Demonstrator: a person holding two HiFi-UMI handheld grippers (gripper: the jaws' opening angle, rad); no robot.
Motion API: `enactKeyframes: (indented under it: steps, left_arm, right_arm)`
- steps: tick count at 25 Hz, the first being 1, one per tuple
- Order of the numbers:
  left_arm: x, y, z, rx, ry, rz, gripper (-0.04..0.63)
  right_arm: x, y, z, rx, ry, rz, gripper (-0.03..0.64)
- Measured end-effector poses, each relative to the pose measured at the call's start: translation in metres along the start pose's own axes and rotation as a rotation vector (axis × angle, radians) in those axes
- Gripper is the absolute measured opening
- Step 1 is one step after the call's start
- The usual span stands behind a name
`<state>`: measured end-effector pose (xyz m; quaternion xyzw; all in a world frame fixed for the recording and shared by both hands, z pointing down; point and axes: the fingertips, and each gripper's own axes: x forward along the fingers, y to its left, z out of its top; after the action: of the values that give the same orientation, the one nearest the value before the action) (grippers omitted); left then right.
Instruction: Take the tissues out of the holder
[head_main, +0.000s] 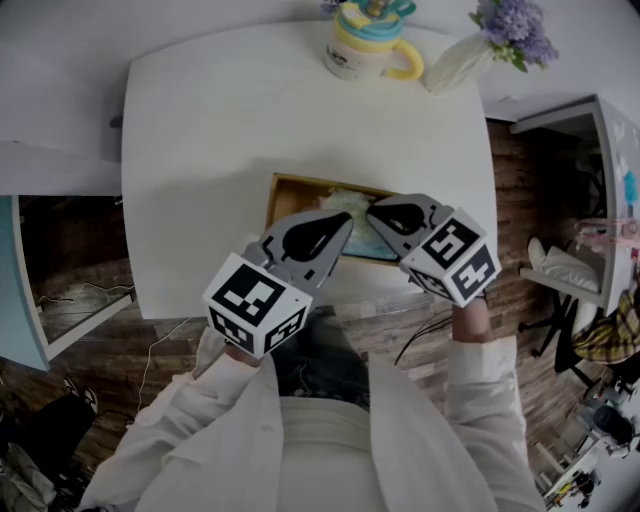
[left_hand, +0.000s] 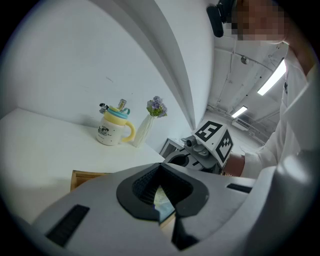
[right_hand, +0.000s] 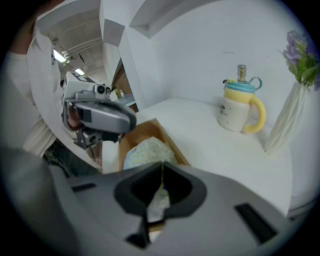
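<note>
**Head view.** A white desk (head_main: 250, 120) is standing over a dark plank floor (head_main: 100, 340). A mug (head_main: 365, 45) with a yellow handle is sitting at the desk's far edge. A white vase (head_main: 455, 62) of purple flowers is leaning near the far right corner. A wooden holder (head_main: 285, 190) is lying close to the near edge. The two grippers are covering most of it, so only its left wall and far rim are showing. The tissues (head_main: 345, 203), a pale pack, are lying inside it. The left gripper (head_main: 345, 225) and the right gripper (head_main: 375, 213) are meeting tip to tip over the pack. The person's white sleeves are filling the bottom of the frame.

**Left gripper view.** The jaws are standing together at their tips. Through the gap behind them a sliver of the pack (left_hand: 162, 204) is showing. Whether the jaws are nipping it cannot be made out. One corner of the holder (left_hand: 82, 177) is showing at the left. The right gripper's marker cube is rising beyond, with its tips hidden.

**Right gripper view.** The jaws are closing on a thin white fold of the tissues, which is hanging down between the pads. The rest of the pack (right_hand: 147, 152) is resting in the holder (right_hand: 150, 131) beyond. The left gripper is entering from the left, partly blurred.
</note>
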<state>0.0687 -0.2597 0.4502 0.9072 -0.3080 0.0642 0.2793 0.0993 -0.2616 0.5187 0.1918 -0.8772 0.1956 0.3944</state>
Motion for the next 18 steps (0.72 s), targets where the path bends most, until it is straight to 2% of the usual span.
enactKeyframes:
  steps: [11, 18]
  left_arm:
    - [-0.004, -0.001, 0.003, 0.009, -0.005, -0.005, 0.009]
    - [-0.01, -0.003, 0.01, 0.034, -0.013, -0.004, 0.009]
  right_arm:
    - [-0.005, 0.0, 0.002, 0.015, -0.02, -0.051, 0.012]
    - [-0.015, 0.002, 0.012, -0.01, -0.06, -0.092, 0.012]
